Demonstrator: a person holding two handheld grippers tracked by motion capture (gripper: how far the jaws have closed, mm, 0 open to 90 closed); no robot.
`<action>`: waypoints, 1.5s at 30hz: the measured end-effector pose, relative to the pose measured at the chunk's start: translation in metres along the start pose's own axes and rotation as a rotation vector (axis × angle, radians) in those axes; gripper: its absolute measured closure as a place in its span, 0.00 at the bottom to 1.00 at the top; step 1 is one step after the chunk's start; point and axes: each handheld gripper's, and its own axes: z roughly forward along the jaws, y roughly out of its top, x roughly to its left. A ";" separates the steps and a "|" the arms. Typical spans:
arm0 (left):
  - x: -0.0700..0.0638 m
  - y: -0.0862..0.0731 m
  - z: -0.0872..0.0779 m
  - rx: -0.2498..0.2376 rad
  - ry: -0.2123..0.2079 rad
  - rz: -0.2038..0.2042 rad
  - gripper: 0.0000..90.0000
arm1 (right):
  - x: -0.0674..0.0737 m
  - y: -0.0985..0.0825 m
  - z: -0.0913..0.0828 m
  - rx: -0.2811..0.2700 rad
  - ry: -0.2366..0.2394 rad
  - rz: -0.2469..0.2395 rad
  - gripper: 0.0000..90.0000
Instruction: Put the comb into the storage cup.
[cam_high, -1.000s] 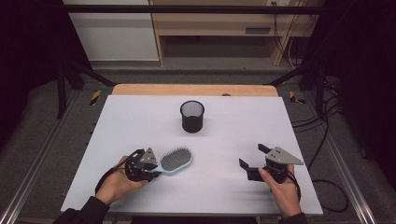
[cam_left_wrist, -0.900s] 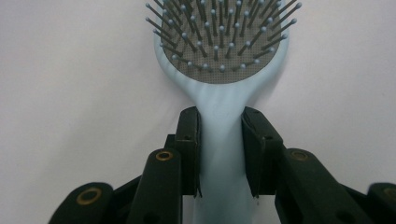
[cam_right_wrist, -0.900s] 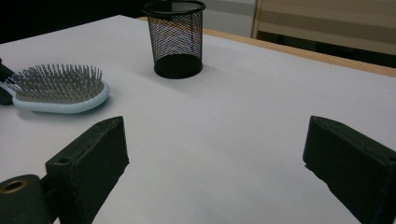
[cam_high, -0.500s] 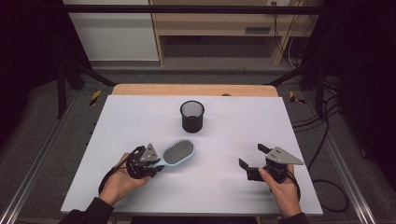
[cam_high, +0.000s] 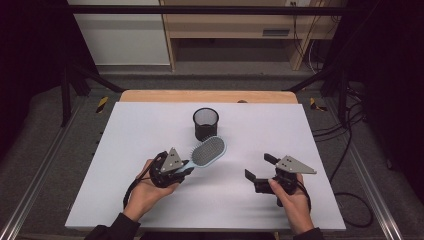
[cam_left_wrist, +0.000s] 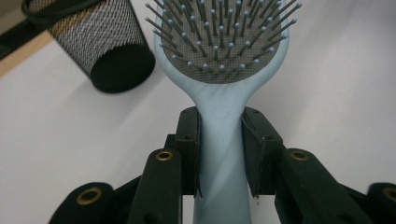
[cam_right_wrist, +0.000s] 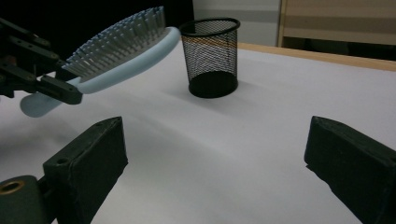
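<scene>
A light blue hairbrush (cam_high: 207, 151) hangs above the white table, bristles up, its head tilted up toward the black mesh cup (cam_high: 205, 123). My left gripper (cam_high: 184, 167) is shut on the brush's handle (cam_left_wrist: 223, 154); both pads press its sides just below the head (cam_left_wrist: 223, 42). The mesh cup (cam_left_wrist: 100, 49) stands upright a short way past the brush head. My right gripper (cam_high: 257, 172) sits low at the right front of the table, jaws wide apart with nothing between them. In the right gripper view the lifted brush (cam_right_wrist: 123, 51) is at the left, the cup (cam_right_wrist: 212, 56) behind it.
The white table top (cam_high: 150, 130) has bare room around the cup and between the two hands. A wooden strip (cam_high: 207, 96) runs along its far edge. Cables (cam_high: 345, 150) lie on the floor to the right, and metal rails flank the table.
My left hand has lifted the brush off the table and carried it up and toward the mesh cup, tilting the head upward. The right gripper has stayed in place.
</scene>
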 end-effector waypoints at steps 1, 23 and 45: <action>-0.002 0.006 0.003 -0.028 -0.004 -0.004 0.77 | 0.004 0.001 0.004 0.003 0.018 0.004 0.06; -0.022 0.017 0.011 -0.111 0.005 0.019 0.77 | 0.035 0.010 0.043 0.024 0.174 0.094 0.06; -0.019 0.015 0.004 -0.198 0.062 -0.017 0.77 | 0.055 0.040 0.085 -0.029 0.283 0.173 0.08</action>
